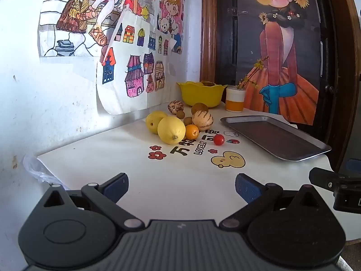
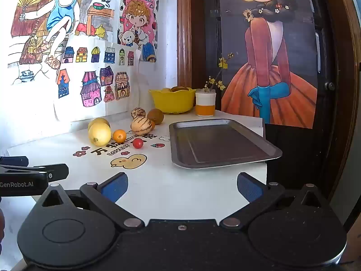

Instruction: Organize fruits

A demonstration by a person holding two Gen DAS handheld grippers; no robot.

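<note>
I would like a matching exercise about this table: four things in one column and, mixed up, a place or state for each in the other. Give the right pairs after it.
Things
1. metal tray
2. yellow bowl
3. red tomato
4. left tongs

Places or states
A. alone on the printed table cover, in front of the other fruits
B. open, holding nothing
C. at the back by the wall, with fruit inside
D. flat on the right side of the table, nothing on it

Pairs: 1-D, 2-C, 3-A, 4-B
</note>
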